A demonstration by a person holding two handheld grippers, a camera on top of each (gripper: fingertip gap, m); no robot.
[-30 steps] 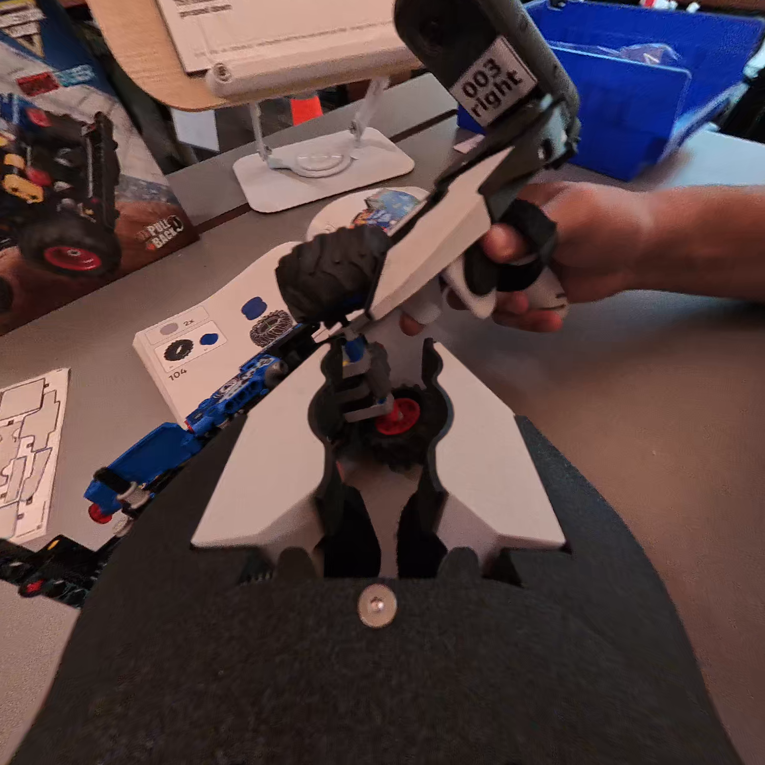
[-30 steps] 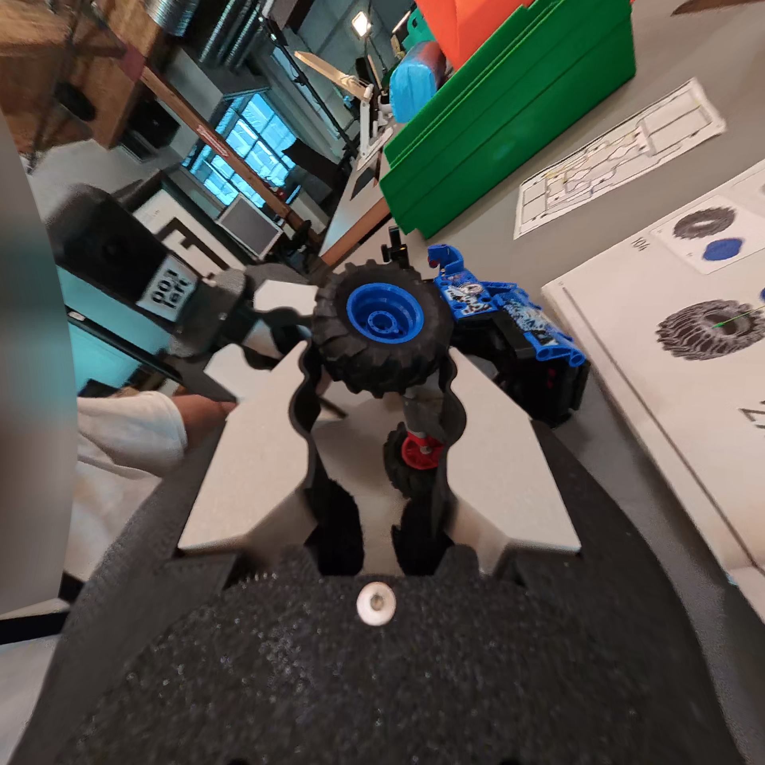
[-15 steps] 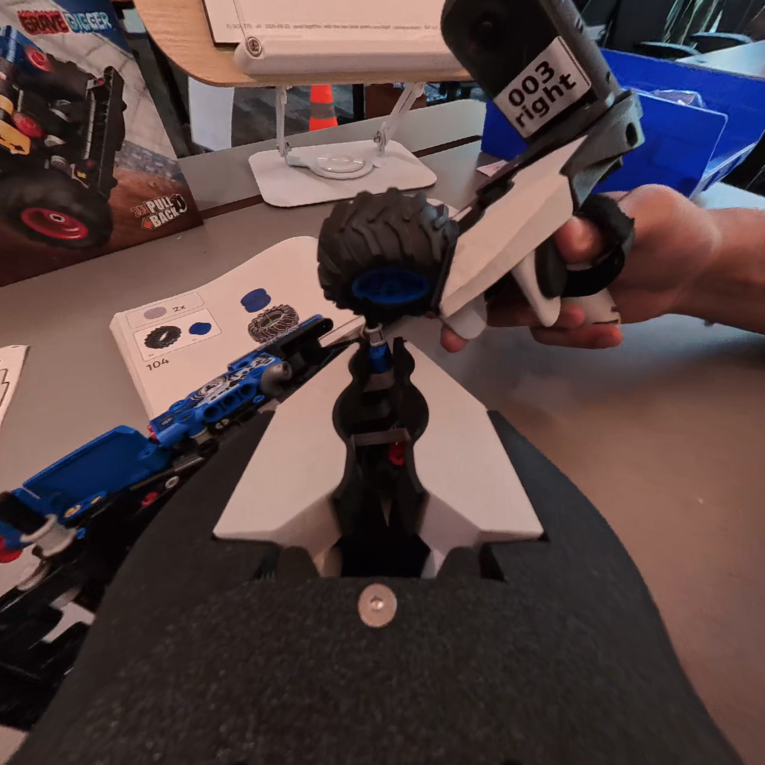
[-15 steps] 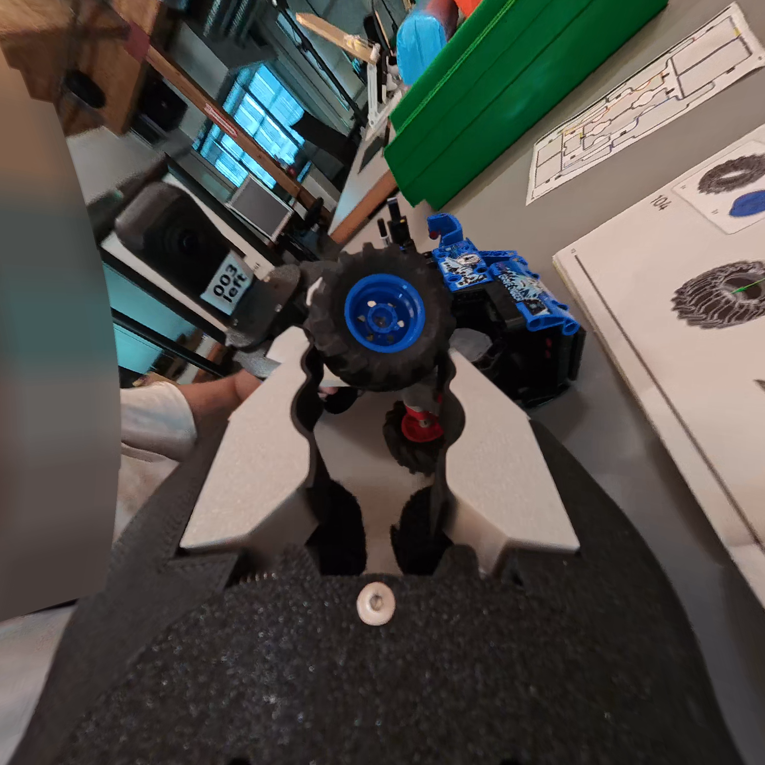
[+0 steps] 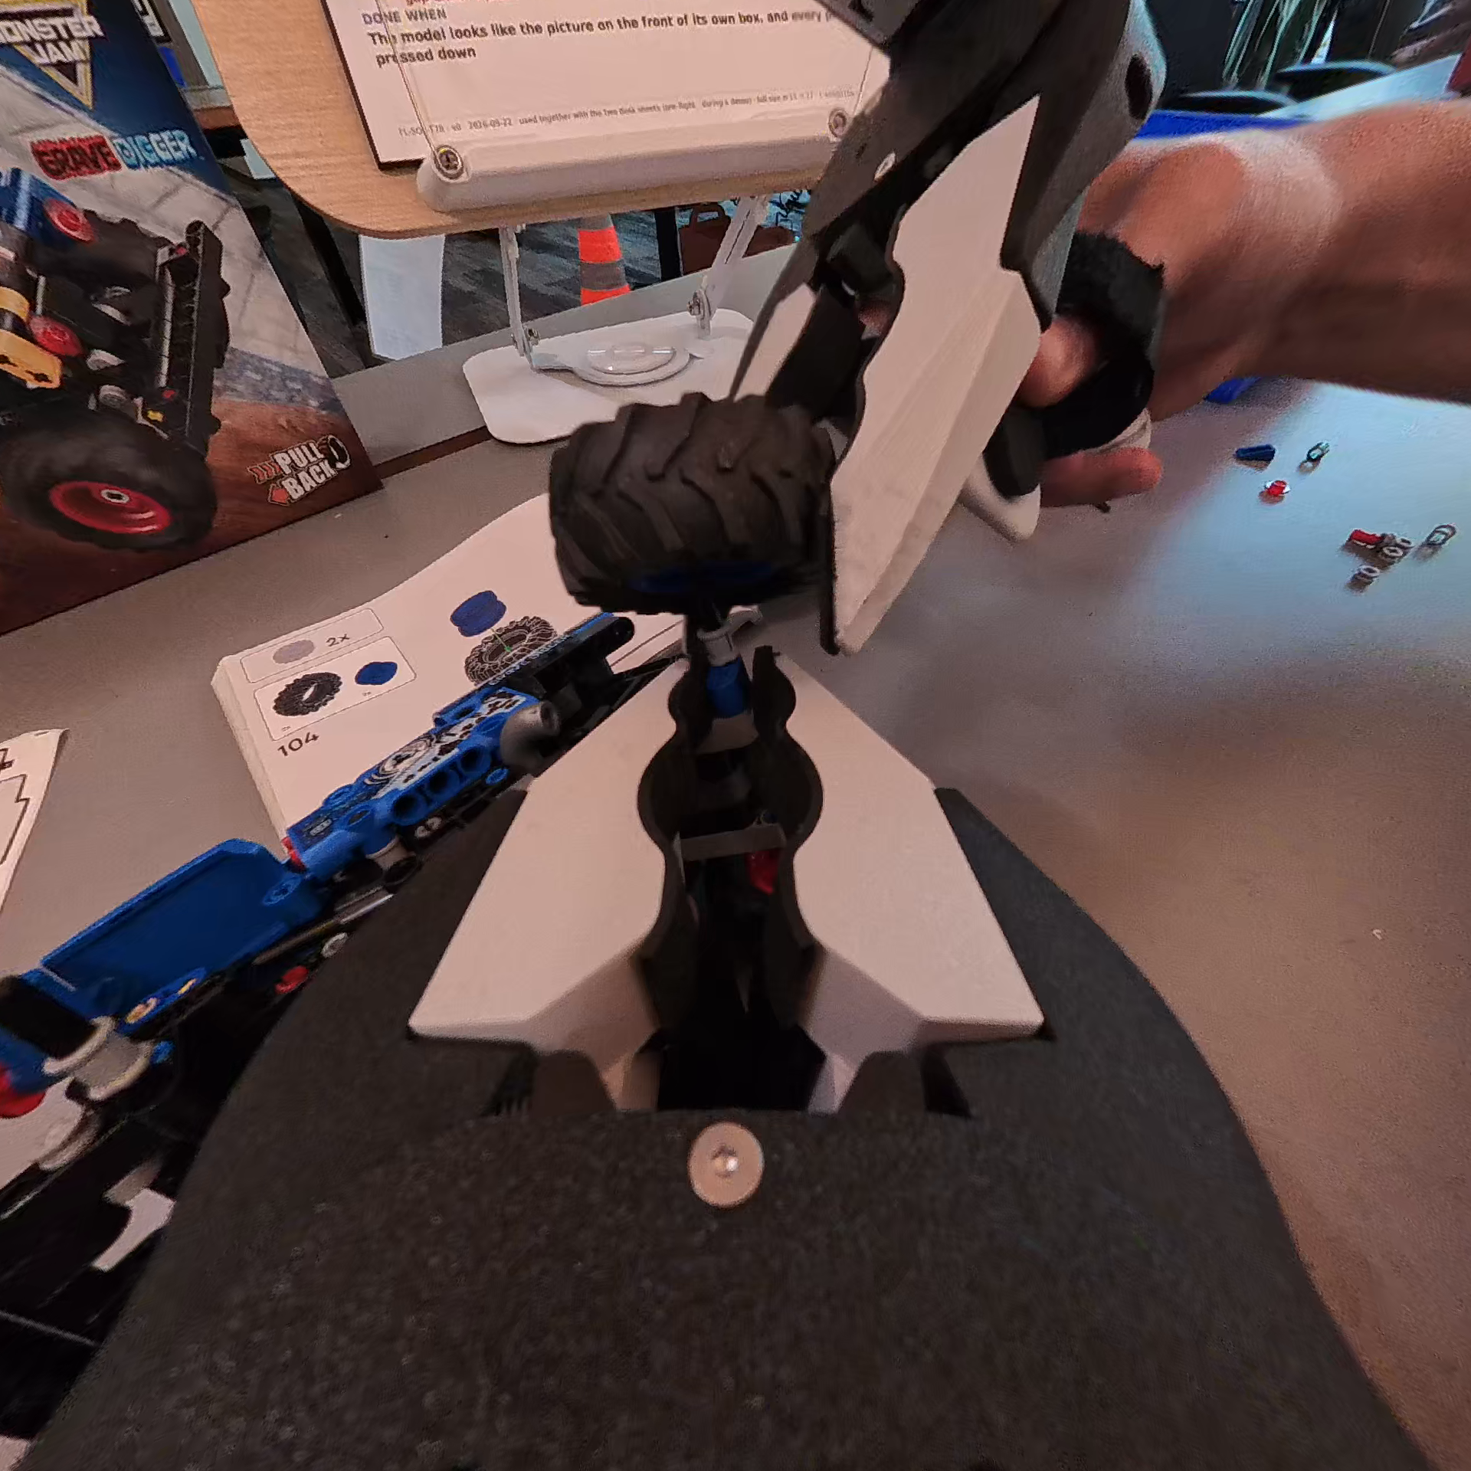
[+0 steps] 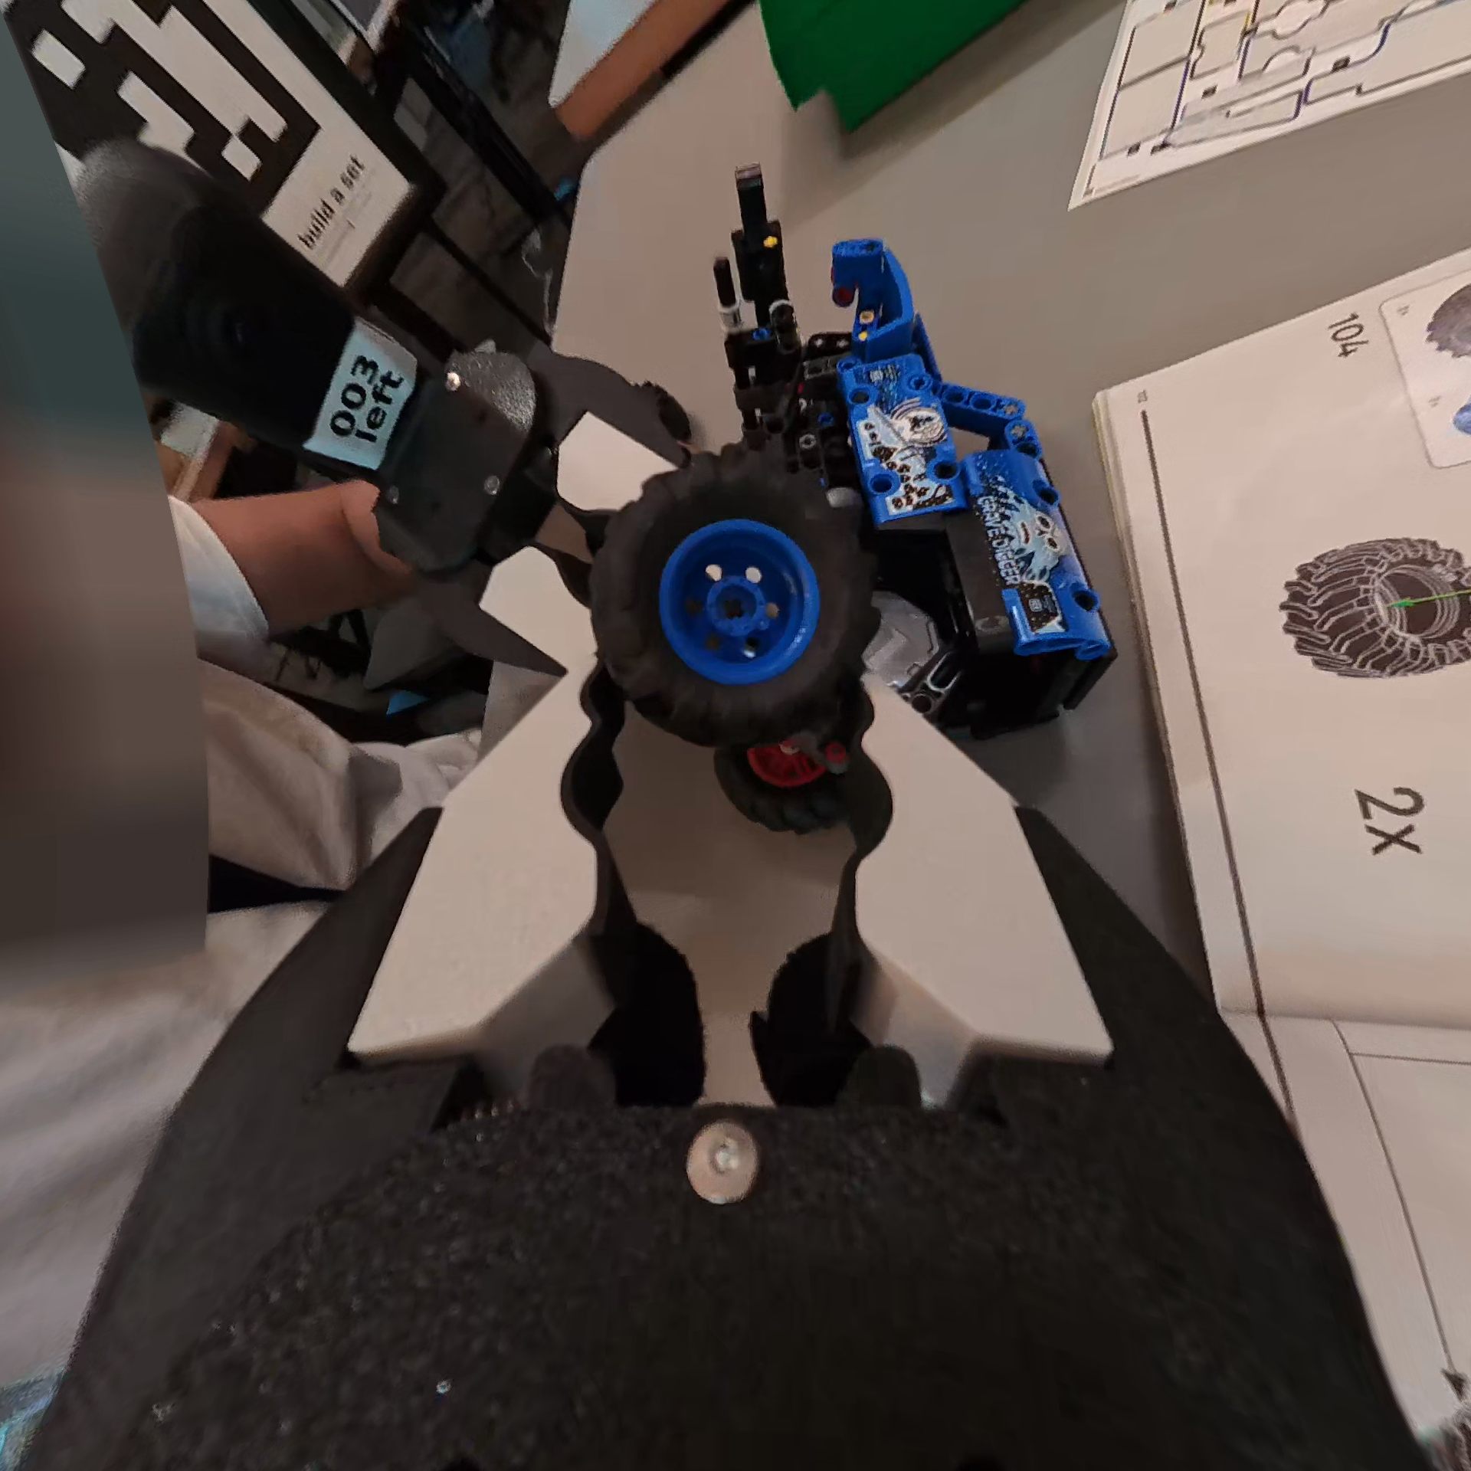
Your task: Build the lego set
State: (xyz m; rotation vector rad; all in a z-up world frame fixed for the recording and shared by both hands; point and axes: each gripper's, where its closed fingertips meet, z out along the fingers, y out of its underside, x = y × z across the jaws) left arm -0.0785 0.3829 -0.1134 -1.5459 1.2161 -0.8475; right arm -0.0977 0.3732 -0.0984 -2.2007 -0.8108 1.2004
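My right gripper [image 6: 728, 692] is shut on a black tyre with a blue rim [image 6: 736, 605]. In the left wrist view this wheel [image 5: 688, 497] sits rim-down on the tip of a blue and grey axle [image 5: 723, 676]. My left gripper [image 5: 724, 684] is shut on that axle part of the blue and black truck model [image 5: 414, 788]. The truck [image 6: 955, 477] lies on its side on the grey table. A small red-rimmed wheel [image 6: 784, 768] shows just under the blue wheel. The right gripper [image 5: 828, 517] comes in from the upper right. The left gripper [image 6: 605, 541] comes in from the left.
An open instruction booklet [image 5: 382, 661] lies beside the truck and also shows in the right wrist view [image 6: 1313, 716]. The set's box [image 5: 119, 318] stands at the left, and a sheet holder on a stand [image 5: 613, 95] behind. Small loose parts [image 5: 1385, 545] lie at the right. A sticker sheet [image 6: 1273, 79] and a green bin [image 6: 860, 56] lie beyond. Both grippers' tips are close together, under 4 cm apart.
My left gripper has closed from a wide grip around the red wheel to a narrow one on the axle. The right gripper has tipped the blue wheel rim-down over the axle tip.
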